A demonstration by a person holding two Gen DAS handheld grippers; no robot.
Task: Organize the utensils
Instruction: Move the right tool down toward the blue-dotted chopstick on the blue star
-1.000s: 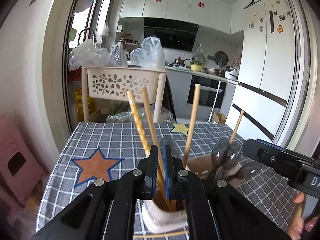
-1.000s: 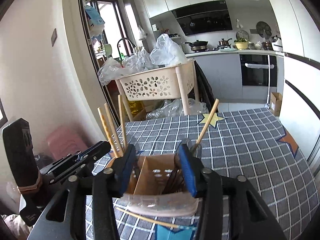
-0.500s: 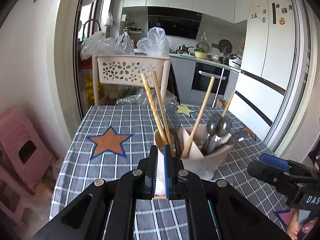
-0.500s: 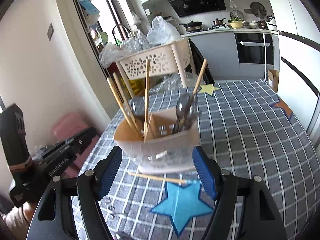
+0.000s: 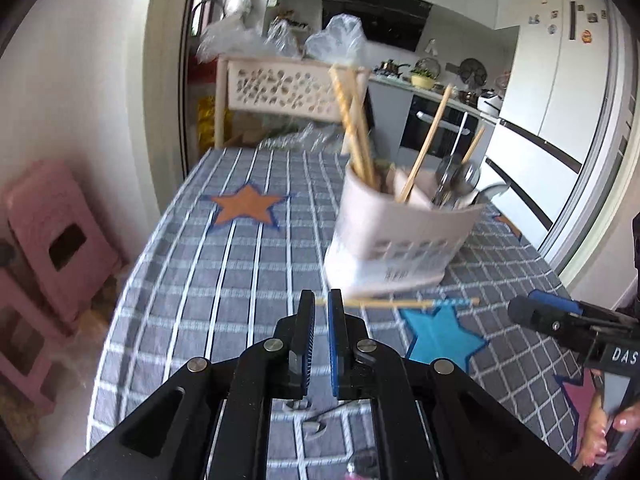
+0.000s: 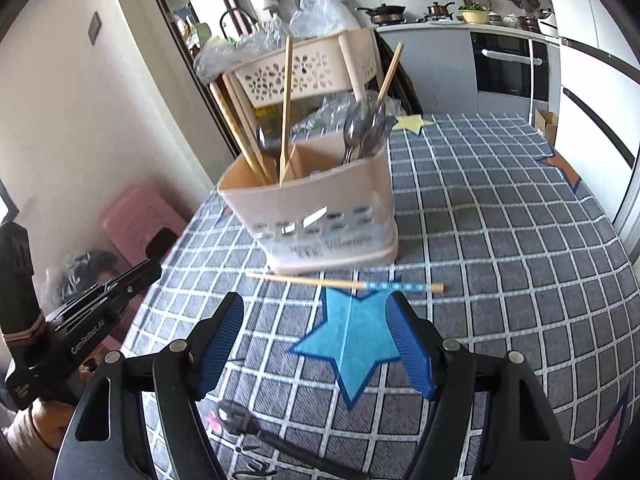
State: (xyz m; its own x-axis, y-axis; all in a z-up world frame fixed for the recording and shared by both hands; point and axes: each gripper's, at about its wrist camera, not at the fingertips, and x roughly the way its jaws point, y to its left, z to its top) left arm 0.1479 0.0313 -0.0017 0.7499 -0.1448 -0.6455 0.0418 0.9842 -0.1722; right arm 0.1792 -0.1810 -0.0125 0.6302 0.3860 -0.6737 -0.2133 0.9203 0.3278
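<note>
A beige utensil holder (image 5: 396,236) (image 6: 320,208) stands on the checked tablecloth with wooden chopsticks (image 5: 354,120) (image 6: 286,108) and metal spoons (image 5: 456,180) (image 6: 366,128) upright in its compartments. One loose chopstick (image 5: 396,302) (image 6: 344,283) lies flat on the cloth just in front of the holder. My left gripper (image 5: 321,308) is shut and empty, close to the loose chopstick's left end. My right gripper (image 6: 316,336) is open and empty, a little short of the chopstick. A dark utensil (image 6: 280,440) lies on the cloth under the right gripper.
The table (image 5: 224,264) has star patches (image 6: 352,340). A pink stool (image 5: 56,236) stands at the left beside the table. A beige basket trolley (image 5: 288,88) with plastic bags stands behind the table. Fridge and oven are at the back right.
Both grippers have pulled back from the utensil holder, so it now stands farther off. The right gripper has opened wider and let go of the holder. The loose chopstick is now fully in view.
</note>
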